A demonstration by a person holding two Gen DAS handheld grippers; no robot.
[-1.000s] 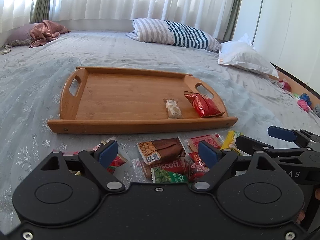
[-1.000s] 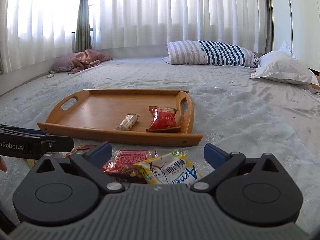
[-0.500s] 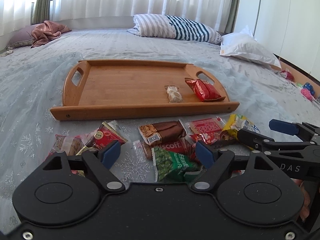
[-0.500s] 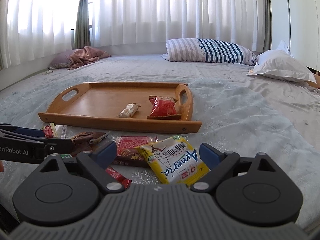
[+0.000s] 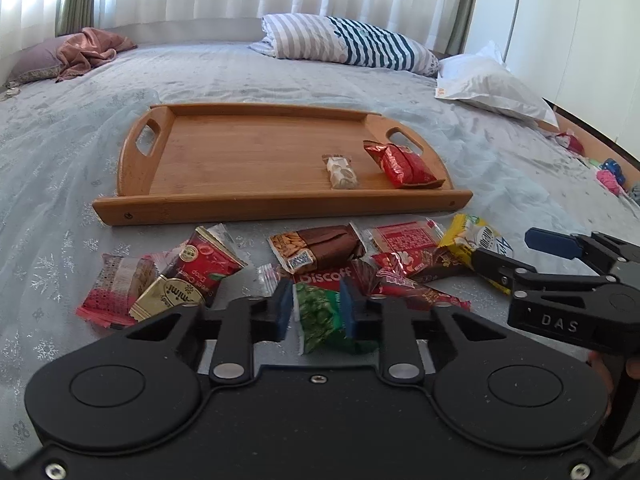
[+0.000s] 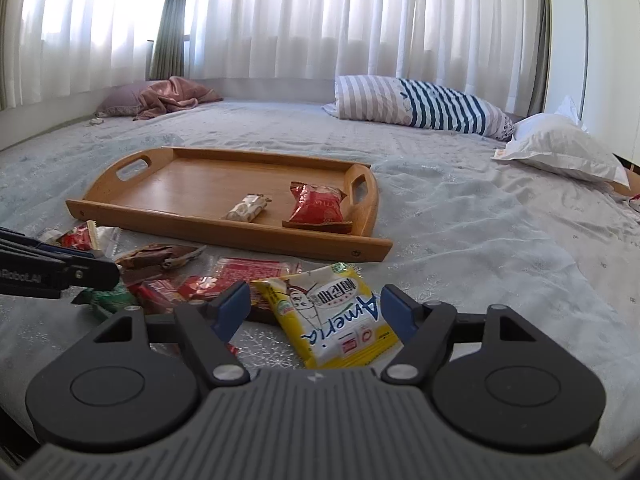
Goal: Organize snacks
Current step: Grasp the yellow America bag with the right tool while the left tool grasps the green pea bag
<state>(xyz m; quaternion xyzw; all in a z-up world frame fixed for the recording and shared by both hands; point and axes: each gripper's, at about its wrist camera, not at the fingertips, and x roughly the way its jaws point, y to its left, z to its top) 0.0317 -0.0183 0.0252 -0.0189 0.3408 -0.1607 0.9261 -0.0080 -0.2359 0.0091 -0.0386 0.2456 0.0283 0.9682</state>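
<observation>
You have the tray (image 5: 240, 160) lying on the bed (image 5: 60, 140), far of the snack pile (image 5: 320, 256). In the tray, at its right end, the nougat bar (image 5: 341, 172) lies just left of the foil packet (image 5: 402, 164). The pile spreads along the tray's near edge. Two pillows (image 5: 352, 42) sit at the far right of the bed, a crumpled blanket (image 5: 90, 50) at the far left

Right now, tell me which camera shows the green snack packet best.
The left wrist view. There the green snack packet sits front and centre, pinched between the left gripper jaws, its printed face clear. The right wrist view shows only a green sliver at the left edge, mostly hidden behind the left gripper.
</observation>
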